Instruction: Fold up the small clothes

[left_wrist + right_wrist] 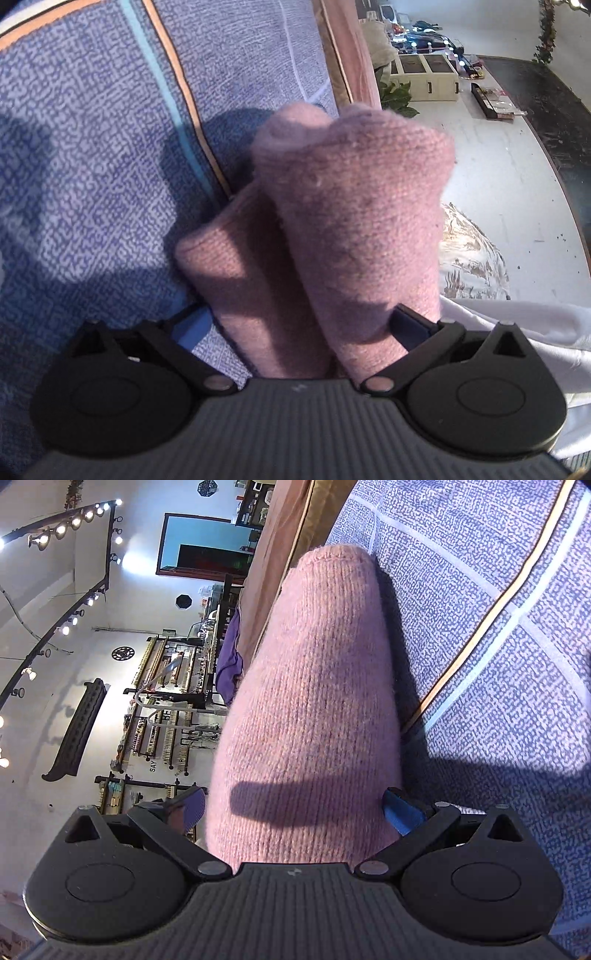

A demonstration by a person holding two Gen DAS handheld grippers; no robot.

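My left hand-held gripper (303, 325) has its jaws spread wide, the blue fingers (408, 326) set far apart at either side, with pink knit filling the gap between them. I cannot tell whether they press on it. My right hand-held gripper (299, 808) stands the same way: jaws wide, one blue finger (402, 812) on each flank of the pink knit.

Blue patterned bedspread (92, 166); white cabinet (428, 77); track lights (74, 520) on ceiling.
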